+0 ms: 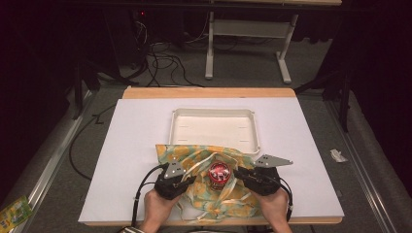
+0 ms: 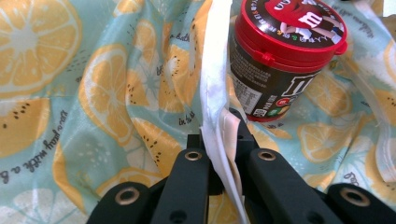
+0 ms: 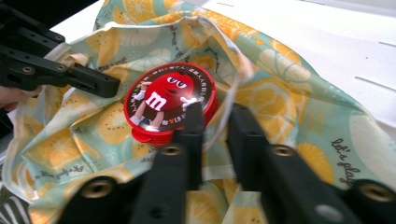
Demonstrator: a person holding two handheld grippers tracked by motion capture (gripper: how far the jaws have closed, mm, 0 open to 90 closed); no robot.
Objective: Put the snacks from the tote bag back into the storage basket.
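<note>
Cotton cloth with an orange-slice print point(image 1: 214, 187) lies crumpled on the white table point(image 1: 131, 145), at the edge nearest to the person, and both hands work on it. The left hand-held gripper point(image 1: 187, 180) is closed on a white band point(image 2: 215, 93) of this cloth; in the left gripper view the band runs up between its two black jaws, pinched tight. Just beyond these jaws, slightly to their right, stands the small candy jar point(image 2: 280, 60) with a red lid, upright, in the middle of the cloth.

The right hand-held gripper point(image 1: 241, 174) comes from the other side of the jar. Its jaws are almost together, with only a narrow gap, and a thin white cord point(image 3: 219, 126) passes through this gap; I cannot tell if the pads really press on it. The jar is just in front of its left jaw, near but seemingly not touching.

I judge the step is wrapping the jar: taking both drawstrings or edges. Next, the right side must have a firm hold, then both pull outward evenly.

Farther behind the cloth waits a white tray point(image 1: 177, 127), empty.
</note>
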